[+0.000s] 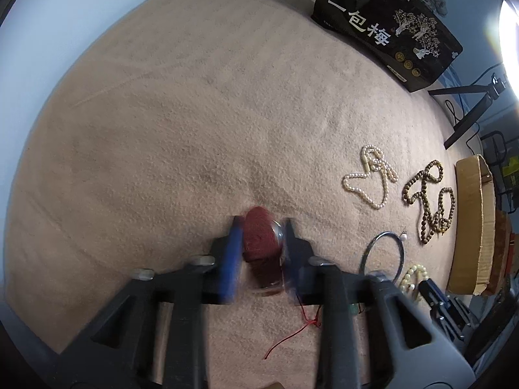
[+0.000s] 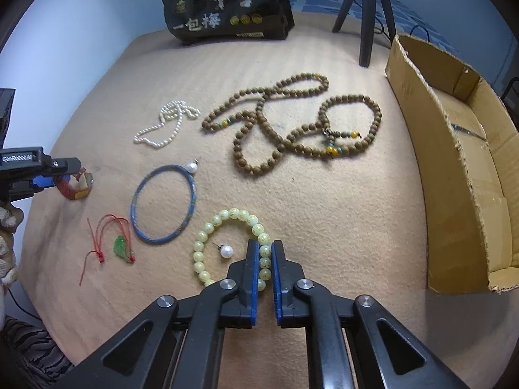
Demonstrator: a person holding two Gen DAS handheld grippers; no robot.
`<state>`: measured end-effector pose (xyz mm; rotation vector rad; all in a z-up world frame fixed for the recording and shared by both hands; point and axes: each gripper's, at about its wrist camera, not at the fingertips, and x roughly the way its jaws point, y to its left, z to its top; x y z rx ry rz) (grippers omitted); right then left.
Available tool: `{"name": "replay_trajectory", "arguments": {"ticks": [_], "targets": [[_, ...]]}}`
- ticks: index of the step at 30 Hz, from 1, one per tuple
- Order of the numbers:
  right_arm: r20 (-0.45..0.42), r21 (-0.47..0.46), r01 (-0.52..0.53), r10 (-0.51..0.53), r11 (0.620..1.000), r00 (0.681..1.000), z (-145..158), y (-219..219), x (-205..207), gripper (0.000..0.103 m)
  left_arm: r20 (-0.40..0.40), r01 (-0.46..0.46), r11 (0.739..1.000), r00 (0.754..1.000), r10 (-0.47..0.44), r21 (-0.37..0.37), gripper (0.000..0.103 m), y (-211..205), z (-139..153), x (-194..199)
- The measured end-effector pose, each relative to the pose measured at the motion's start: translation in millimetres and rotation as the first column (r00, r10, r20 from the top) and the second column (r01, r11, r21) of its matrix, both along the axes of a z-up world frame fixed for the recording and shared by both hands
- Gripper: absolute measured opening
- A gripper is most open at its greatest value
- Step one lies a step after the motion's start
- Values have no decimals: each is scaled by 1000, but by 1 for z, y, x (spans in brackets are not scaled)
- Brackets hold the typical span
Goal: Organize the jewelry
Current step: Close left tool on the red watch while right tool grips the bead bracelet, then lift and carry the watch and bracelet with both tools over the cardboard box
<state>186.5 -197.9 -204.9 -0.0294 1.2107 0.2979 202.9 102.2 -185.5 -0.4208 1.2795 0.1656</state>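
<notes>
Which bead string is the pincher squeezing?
The pale yellow-green bead bracelet; the right gripper pinches its beads. The brown wooden beads and white pearl strand lie untouched farther away.

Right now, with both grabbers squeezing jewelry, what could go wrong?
1. The right gripper pinches only one side of the pale green bracelet; lifting might let it swing or slip out.
2. A pearl earring lies inside that bracelet's loop, so it could get dragged along.
3. The left gripper holds a red ring-shaped piece, blurred here; a red string lies just below and might snag.
</notes>
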Motion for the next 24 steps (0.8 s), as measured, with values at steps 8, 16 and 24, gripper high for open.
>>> {"name": "replay_trajectory", "arguments": {"ticks": [8,16,24], "targets": [[63,10,-21,20,1000,998,20,5,-4,5,31,11,1000,999,-11,-1,20,2,7,-4],[125,18,-34,32,999,992,41,6,-11,5,79,28,1000,997,-27,-11,20,-4,25,-7],[221,33,-30,22,999,975,75,3,-15,5,163,94,995,983,-89,-23,20,-37,55,-11]]}}
